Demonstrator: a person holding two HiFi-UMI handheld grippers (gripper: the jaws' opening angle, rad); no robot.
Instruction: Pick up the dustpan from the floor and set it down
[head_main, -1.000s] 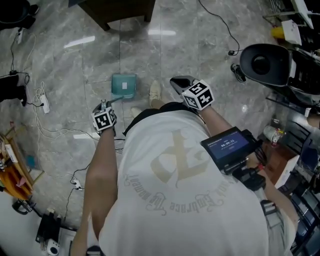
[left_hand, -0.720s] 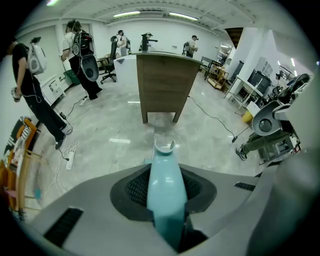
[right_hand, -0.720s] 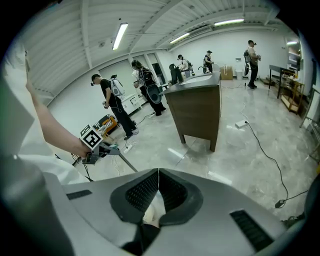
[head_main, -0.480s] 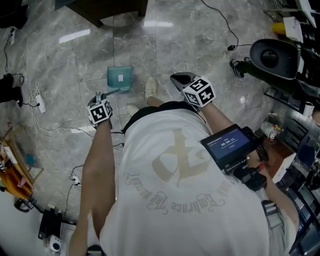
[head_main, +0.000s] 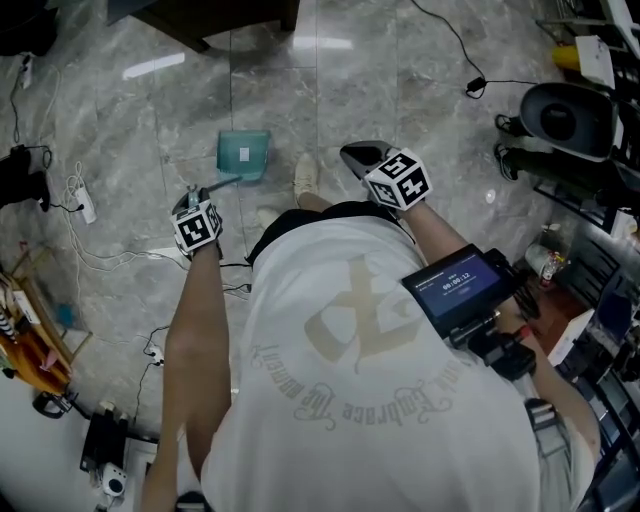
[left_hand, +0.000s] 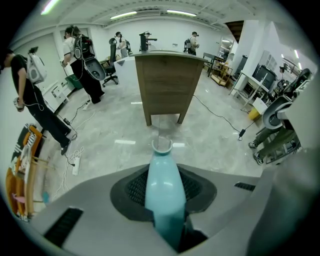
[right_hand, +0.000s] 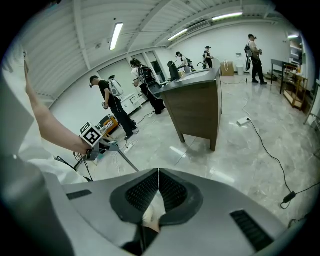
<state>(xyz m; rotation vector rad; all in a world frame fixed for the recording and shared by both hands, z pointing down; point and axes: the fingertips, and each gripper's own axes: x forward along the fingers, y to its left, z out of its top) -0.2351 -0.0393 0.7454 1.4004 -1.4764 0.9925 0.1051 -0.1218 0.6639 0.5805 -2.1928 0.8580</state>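
Observation:
The teal dustpan (head_main: 244, 155) shows in the head view, just ahead of the person's feet on the grey marble floor. Its thin handle slants back to my left gripper (head_main: 203, 197). I cannot tell whether the pan rests on the floor. In the left gripper view, the teal handle (left_hand: 162, 192) runs up between the jaws of my left gripper (left_hand: 162, 172), which is shut on it. The handle's ring end pokes out beyond them. My right gripper (head_main: 362, 158) hovers to the right of the pan. In its own view the right gripper (right_hand: 158, 174) is shut with nothing held.
A dark wooden desk (left_hand: 165, 80) stands ahead on the floor. Cables and a power strip (head_main: 85, 205) lie at the left. A black chair (head_main: 565, 115) and cluttered shelves fill the right. The person's shoe (head_main: 305, 180) is beside the pan. Other people stand far off.
Only the head view drifts a little. Both grippers keep their places, and the left one stays shut on the handle.

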